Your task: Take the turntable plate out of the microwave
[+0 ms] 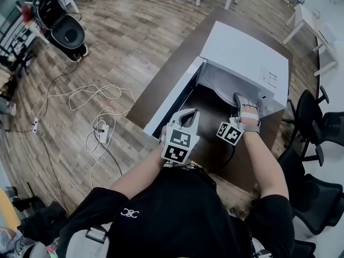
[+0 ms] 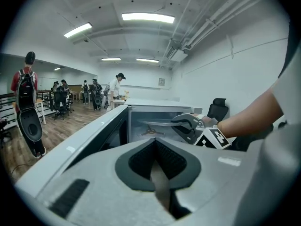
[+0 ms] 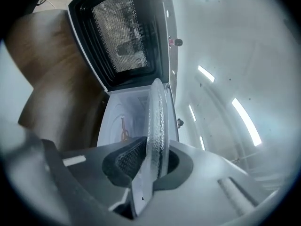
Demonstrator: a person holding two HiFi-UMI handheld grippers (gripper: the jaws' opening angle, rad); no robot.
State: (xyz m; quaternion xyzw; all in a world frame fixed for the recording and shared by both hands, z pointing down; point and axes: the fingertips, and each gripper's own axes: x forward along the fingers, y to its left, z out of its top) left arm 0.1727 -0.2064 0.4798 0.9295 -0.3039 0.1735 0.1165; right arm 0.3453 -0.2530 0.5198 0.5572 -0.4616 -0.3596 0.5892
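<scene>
Glass plate gripped at the microwave's mouth, not yet out.

Head view: one white box-shaped microwave [image 1: 244, 50] stands on a brown wooden table [image 1: 161, 85], door swung open at left. The right gripper [image 1: 237, 98] reaches in to the one round clear glass turntable plate [image 1: 219, 86]. The left gripper [image 1: 188, 114] waits nearer, outside. Left gripper view: its jaws are pressed together on nothing, and the plate hangs above one roller ring [image 2: 149, 132], inside the cavity. Right gripper view: the jaws pinch the plate's near rim. Two grippers in all. Drawing the plate out and setting it down seem left to do.
</scene>
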